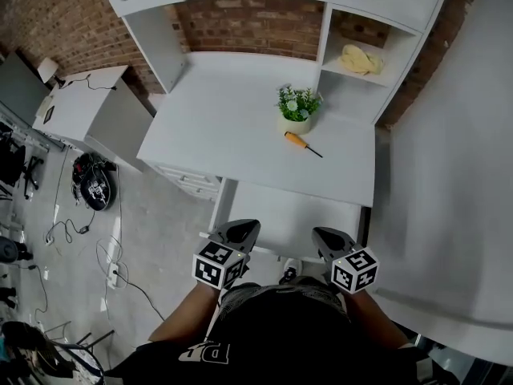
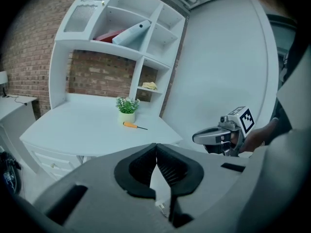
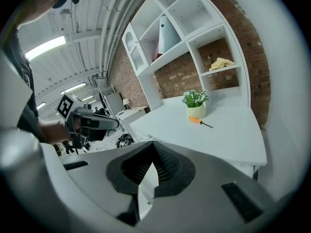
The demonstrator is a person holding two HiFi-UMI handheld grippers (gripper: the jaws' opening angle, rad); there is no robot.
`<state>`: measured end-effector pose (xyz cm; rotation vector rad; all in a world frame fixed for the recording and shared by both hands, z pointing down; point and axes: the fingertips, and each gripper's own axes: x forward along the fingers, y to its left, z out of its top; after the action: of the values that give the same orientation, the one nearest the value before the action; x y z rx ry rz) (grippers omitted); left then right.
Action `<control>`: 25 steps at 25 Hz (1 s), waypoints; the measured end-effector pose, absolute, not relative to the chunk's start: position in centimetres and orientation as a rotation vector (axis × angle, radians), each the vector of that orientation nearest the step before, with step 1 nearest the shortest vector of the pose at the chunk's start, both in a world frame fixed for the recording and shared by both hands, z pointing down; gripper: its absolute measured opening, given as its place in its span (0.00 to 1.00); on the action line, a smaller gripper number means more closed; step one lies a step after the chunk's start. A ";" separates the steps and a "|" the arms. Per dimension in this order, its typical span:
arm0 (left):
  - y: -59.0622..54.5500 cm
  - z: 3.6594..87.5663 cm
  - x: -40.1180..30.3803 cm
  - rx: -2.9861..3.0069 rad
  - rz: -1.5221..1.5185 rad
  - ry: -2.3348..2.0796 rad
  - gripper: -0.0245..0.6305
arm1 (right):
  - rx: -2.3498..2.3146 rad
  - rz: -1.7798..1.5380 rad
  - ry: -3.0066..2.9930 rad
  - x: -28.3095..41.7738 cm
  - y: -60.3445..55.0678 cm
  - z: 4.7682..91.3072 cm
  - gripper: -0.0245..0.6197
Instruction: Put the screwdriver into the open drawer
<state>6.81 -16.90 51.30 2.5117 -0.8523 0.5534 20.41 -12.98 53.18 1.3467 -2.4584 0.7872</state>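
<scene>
The orange-handled screwdriver [image 1: 302, 143] lay on the white desk [image 1: 216, 119], just on the near side of the potted plant [image 1: 296, 111]. The open drawer [image 1: 280, 211] projected from the desk's near edge. The left gripper [image 1: 239, 229] and right gripper [image 1: 329, 237] hung near the drawer's near end, well apart from the screwdriver. Both had their jaws pressed together, with nothing between them.

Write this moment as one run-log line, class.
orange-handled screwdriver: on white desk, beside small potted plant | left gripper: shut, empty | right gripper: shut, empty | pick-up: not yet begun
</scene>
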 end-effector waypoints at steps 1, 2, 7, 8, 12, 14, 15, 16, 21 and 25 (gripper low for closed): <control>-17.6 51.4 7.1 2.508 0.554 -0.868 0.07 | 1.334 0.788 -2.465 20.7 -13.6 53.3 0.05; -18.2 51.4 7.3 2.506 0.555 -0.884 0.07 | 1.323 0.786 -2.473 21.0 -14.3 53.4 0.05; -20.6 51.7 7.8 2.485 0.580 -0.920 0.07 | 1.311 0.798 -2.472 22.1 -17.2 54.3 0.05; -20.9 51.9 7.9 2.482 0.590 -0.914 0.07 | 1.316 0.804 -2.468 22.2 -17.6 54.5 0.05; -22.6 53.1 7.9 2.466 0.613 -0.885 0.07 | 1.351 0.815 -2.439 22.9 -19.3 55.1 0.05; -23.8 53.3 7.8 2.470 0.627 -0.859 0.07 | 1.383 0.822 -2.419 22.9 -20.1 55.1 0.05; -24.4 53.3 7.7 2.477 0.637 -0.845 0.07 | 1.398 0.826 -2.408 22.7 -20.5 55.1 0.05; -25.0 53.2 7.5 2.486 0.645 -0.828 0.07 | 1.412 0.825 -2.396 22.5 -20.9 55.2 0.05; -27.8 53.7 6.6 2.511 0.682 -0.748 0.07 | 1.474 0.783 -2.297 22.2 -22.9 56.2 0.05; -29.1 54.8 5.4 2.527 0.710 -0.699 0.07 | 1.508 0.763 -2.218 22.2 -24.0 57.4 0.05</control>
<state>5.42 -29.15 54.78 2.5274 -0.6986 0.7101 22.15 -24.01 57.41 1.5076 -2.2182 0.7633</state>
